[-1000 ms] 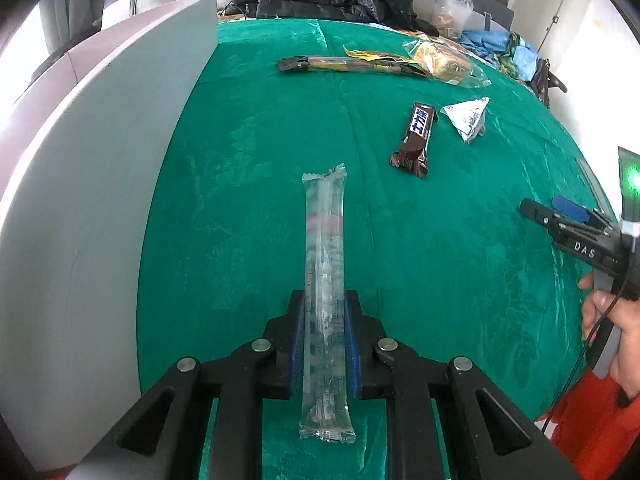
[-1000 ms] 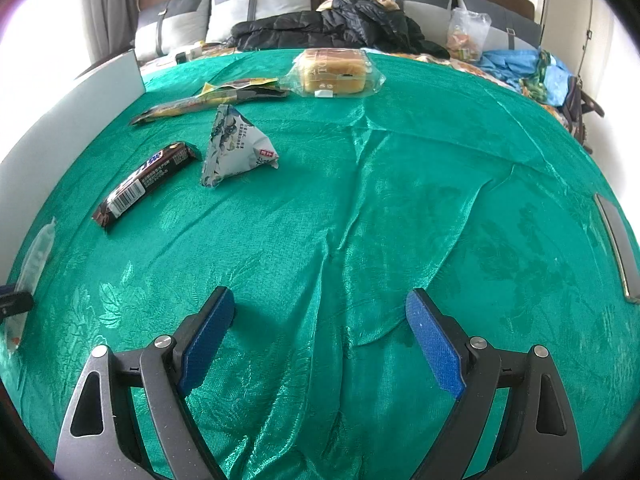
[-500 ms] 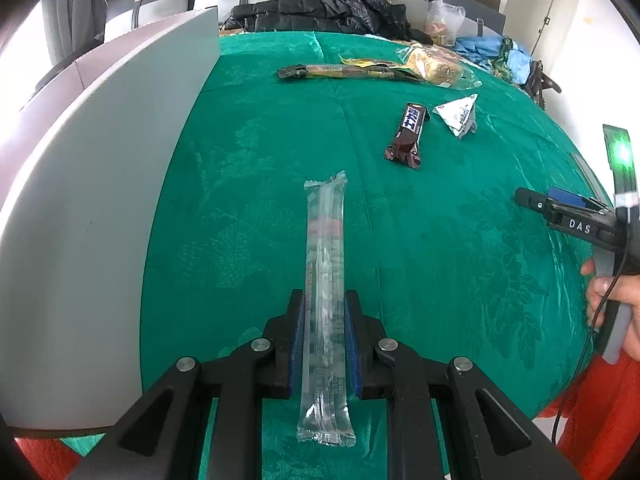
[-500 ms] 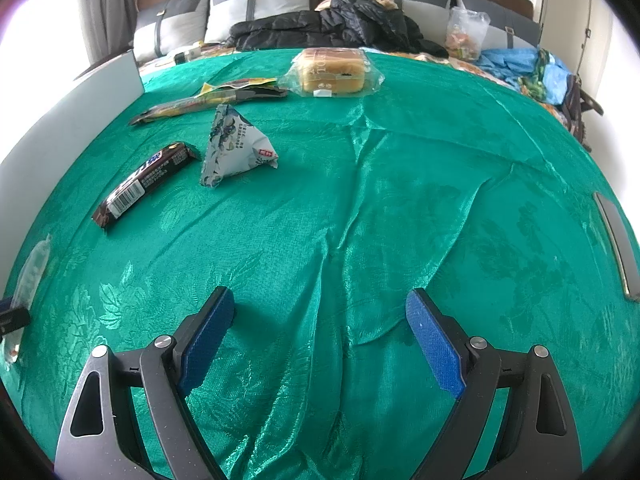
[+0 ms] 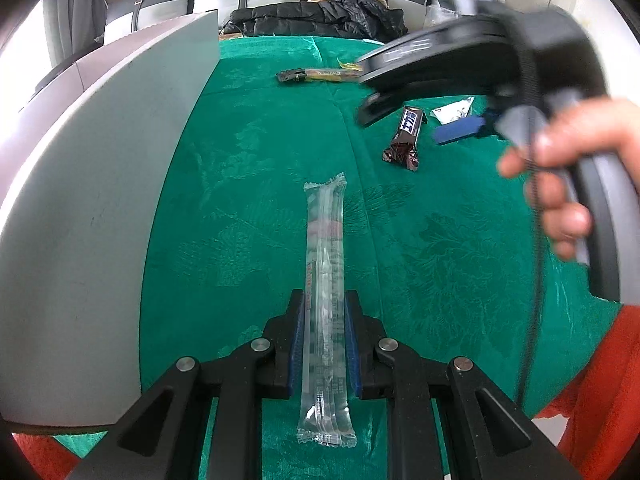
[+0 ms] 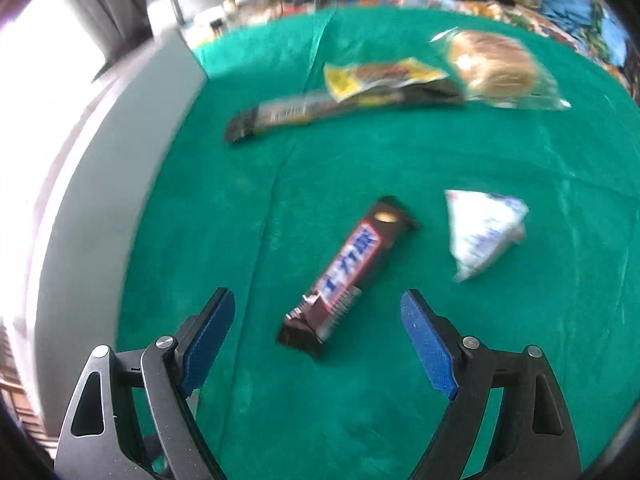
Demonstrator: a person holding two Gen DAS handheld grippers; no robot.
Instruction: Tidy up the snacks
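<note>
My left gripper (image 5: 323, 306) is shut on a long clear plastic snack packet (image 5: 325, 280) that points away over the green tablecloth. My right gripper (image 6: 318, 310) is open and hovers above a brown chocolate bar with blue lettering (image 6: 348, 270), which lies between the two blue pads. The bar also shows in the left wrist view (image 5: 406, 138), under the right gripper (image 5: 460, 130) held by a hand. A white triangular packet (image 6: 482, 232) lies right of the bar.
A grey board (image 5: 100, 184) stands along the table's left side. At the far end lie a long dark snack stick (image 6: 296, 114), a yellow wrapper (image 6: 380, 76) and a bagged bun (image 6: 494, 66). Dark clothes (image 5: 320, 16) lie beyond the table.
My right gripper has swung left and forward across the table and now hovers open over the chocolate bar. My left gripper has kept its hold on the clear packet and drawn back a little.
</note>
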